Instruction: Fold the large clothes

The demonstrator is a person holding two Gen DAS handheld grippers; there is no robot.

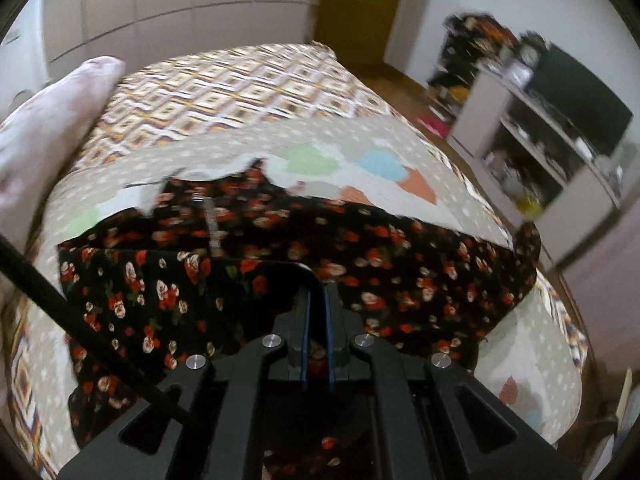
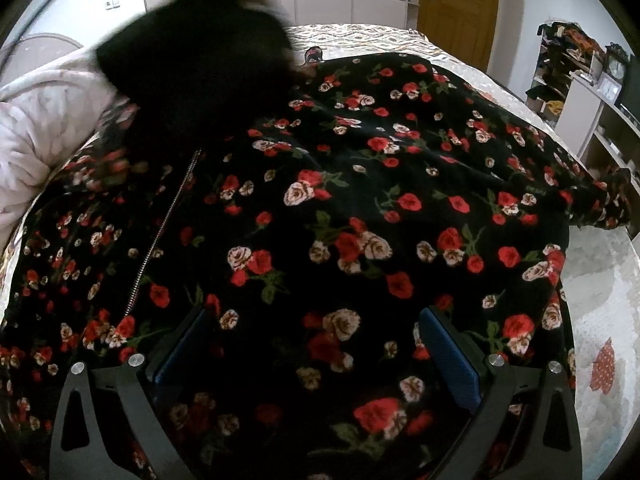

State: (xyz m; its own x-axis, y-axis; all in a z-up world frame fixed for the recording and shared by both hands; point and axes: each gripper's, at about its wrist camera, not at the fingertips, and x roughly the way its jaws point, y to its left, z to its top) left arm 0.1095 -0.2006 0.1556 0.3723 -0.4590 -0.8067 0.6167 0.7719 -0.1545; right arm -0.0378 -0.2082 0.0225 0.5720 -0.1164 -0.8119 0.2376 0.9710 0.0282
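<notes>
A large black garment with red and white roses (image 1: 400, 264) lies spread on the bed; a silver zipper (image 1: 212, 228) runs down it. My left gripper (image 1: 318, 292) is shut on a fold of this floral fabric, which shows between the blue pads. In the right wrist view the same garment (image 2: 360, 200) fills the frame, its zipper (image 2: 160, 232) at the left. My right gripper (image 2: 316, 340) is open just above the fabric, its blue pads (image 2: 448, 356) wide apart. A blurred dark shape (image 2: 192, 48) moves at the upper left.
The bed carries a grey blanket with coloured shapes (image 1: 360, 160) over a geometric bedspread (image 1: 240, 88). A pale pink duvet (image 1: 52, 120) lies at the left. White shelves (image 1: 552, 140) with clutter stand at the right, a wooden door (image 2: 456, 8) behind.
</notes>
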